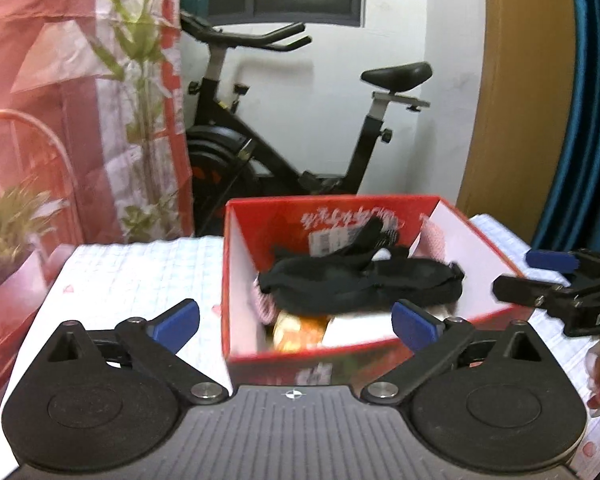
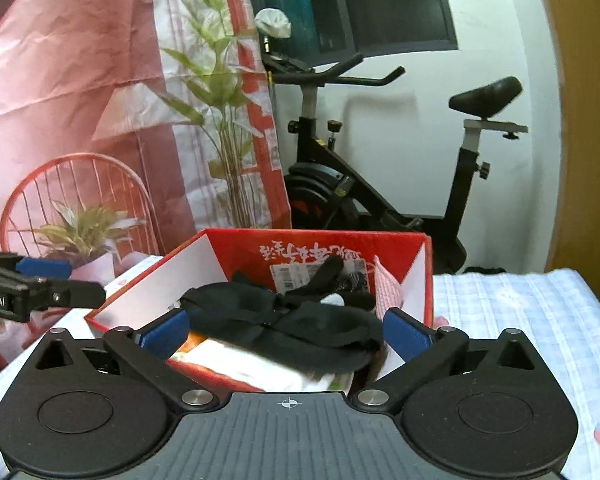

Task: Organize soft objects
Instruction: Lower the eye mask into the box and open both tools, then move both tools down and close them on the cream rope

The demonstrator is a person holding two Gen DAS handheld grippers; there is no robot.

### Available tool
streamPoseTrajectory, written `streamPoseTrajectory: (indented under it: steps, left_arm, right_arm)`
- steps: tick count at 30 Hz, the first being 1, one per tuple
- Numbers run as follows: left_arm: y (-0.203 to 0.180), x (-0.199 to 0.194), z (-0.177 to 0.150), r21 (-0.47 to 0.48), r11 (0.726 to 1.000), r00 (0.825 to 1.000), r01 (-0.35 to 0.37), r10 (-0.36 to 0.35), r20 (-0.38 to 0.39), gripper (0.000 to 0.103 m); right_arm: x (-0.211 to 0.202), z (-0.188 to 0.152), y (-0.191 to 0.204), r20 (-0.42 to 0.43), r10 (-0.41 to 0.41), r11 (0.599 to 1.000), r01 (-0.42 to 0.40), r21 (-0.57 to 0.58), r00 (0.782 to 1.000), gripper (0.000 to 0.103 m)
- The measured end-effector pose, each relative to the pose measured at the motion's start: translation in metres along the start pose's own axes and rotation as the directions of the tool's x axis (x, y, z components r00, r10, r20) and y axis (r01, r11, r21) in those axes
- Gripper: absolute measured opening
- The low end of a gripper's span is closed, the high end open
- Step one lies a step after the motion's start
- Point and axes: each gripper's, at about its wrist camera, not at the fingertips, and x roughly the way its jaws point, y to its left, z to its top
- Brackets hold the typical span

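Note:
A red cardboard box (image 1: 476,240) stands on the checked tablecloth (image 1: 140,272); it also shows in the right wrist view (image 2: 156,280). Black soft garments (image 1: 356,280) lie piled on top of what is in it, with a pink knitted piece (image 1: 434,240) at the right wall and white and orange items beneath. My left gripper (image 1: 296,326) is open and empty, just before the box's near wall. My right gripper (image 2: 286,334) is open and empty, its fingers spread either side of the black pile (image 2: 296,320) over the box's near corner.
An exercise bike (image 1: 284,152) stands behind the table against the white wall. A pink backdrop with plants (image 1: 40,120) hangs on the left. The right gripper shows at the box's right side in the left wrist view (image 1: 556,280).

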Motion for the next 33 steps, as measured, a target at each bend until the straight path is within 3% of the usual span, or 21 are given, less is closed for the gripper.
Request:
streamPoseTrajectory:
  steps: [6, 15, 22, 26, 29, 33]
  left_arm:
    - [-0.004, -0.009, -0.016, -0.01, 0.999, 0.999, -0.039, 0.039, -0.023, 0.103]
    - [-0.004, -0.012, -0.039, -0.024, 0.999, 0.997, -0.034, 0.032, -0.069, 0.103]
    - [0.001, 0.0, -0.063, -0.028, 0.999, 0.991, -0.018, 0.015, -0.131, 0.103]
    - [0.008, 0.014, -0.077, -0.055, 0.998, 0.983, -0.005, -0.006, -0.185, 0.103]
    - [0.013, 0.022, -0.087, -0.085, 0.996, 0.977, 0.018, -0.036, -0.209, 0.1]
    - [0.016, 0.033, -0.101, -0.132, 0.989, 0.964, 0.073, -0.104, -0.246, 0.082]
  right_arm:
    - [-0.02, -0.015, 0.001, 0.007, -0.048, 0.999, 0.048, 0.021, 0.999, 0.103]
    - [-0.036, -0.043, -0.001, -0.011, -0.095, 0.994, 0.095, 0.049, 0.995, 0.103]
    - [-0.03, -0.073, -0.009, -0.091, -0.159, 0.985, 0.165, 0.056, 0.983, 0.103]
    - [-0.022, -0.087, -0.016, -0.158, -0.148, 0.985, 0.16, 0.07, 0.976, 0.102]
    - [-0.017, -0.097, -0.019, -0.194, -0.133, 0.985, 0.151, 0.082, 0.972, 0.095]
    - [-0.012, -0.108, -0.025, -0.23, -0.102, 0.983, 0.133, 0.125, 0.968, 0.074]
